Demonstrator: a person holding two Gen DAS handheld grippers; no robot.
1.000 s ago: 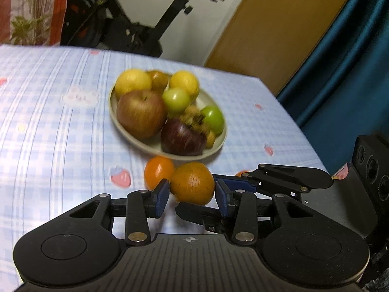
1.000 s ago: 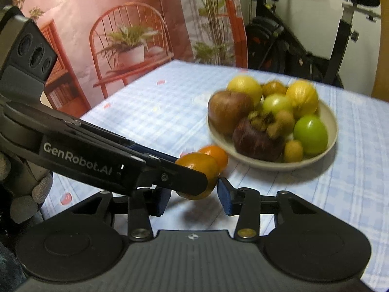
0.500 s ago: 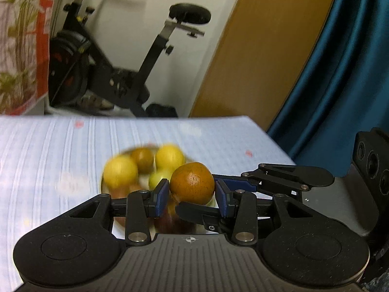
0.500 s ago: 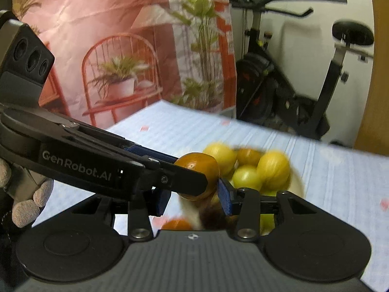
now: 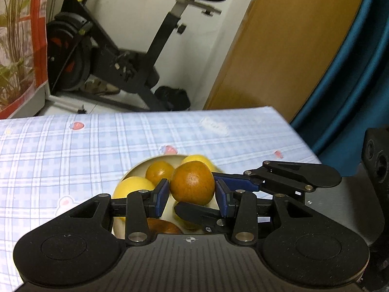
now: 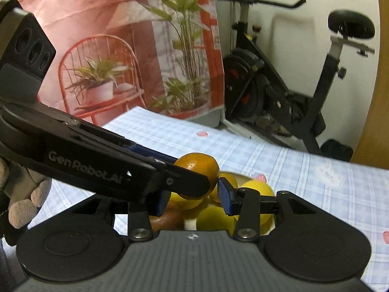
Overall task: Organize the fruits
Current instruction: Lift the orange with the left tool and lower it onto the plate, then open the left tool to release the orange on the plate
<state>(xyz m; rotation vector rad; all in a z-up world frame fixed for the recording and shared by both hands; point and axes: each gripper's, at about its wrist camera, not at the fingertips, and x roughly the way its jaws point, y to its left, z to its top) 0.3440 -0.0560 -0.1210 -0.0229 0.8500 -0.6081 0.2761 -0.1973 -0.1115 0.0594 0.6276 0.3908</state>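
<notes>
The orange [image 5: 192,182] was low by the table [image 5: 73,150] a second ago, next to a small red-orange fruit. Now the left gripper [image 5: 192,197] and the right gripper [image 6: 194,194] have carried it up and forward, and it hangs over the plate [image 5: 136,170] of fruit. The small red-orange fruit can't be seen any more. Only the far end of the plate shows past the grippers now, with the yellow fruits [image 5: 132,186] peeking out. More of the room shows too, like the whole exercise bike [image 5: 116,56].
</notes>
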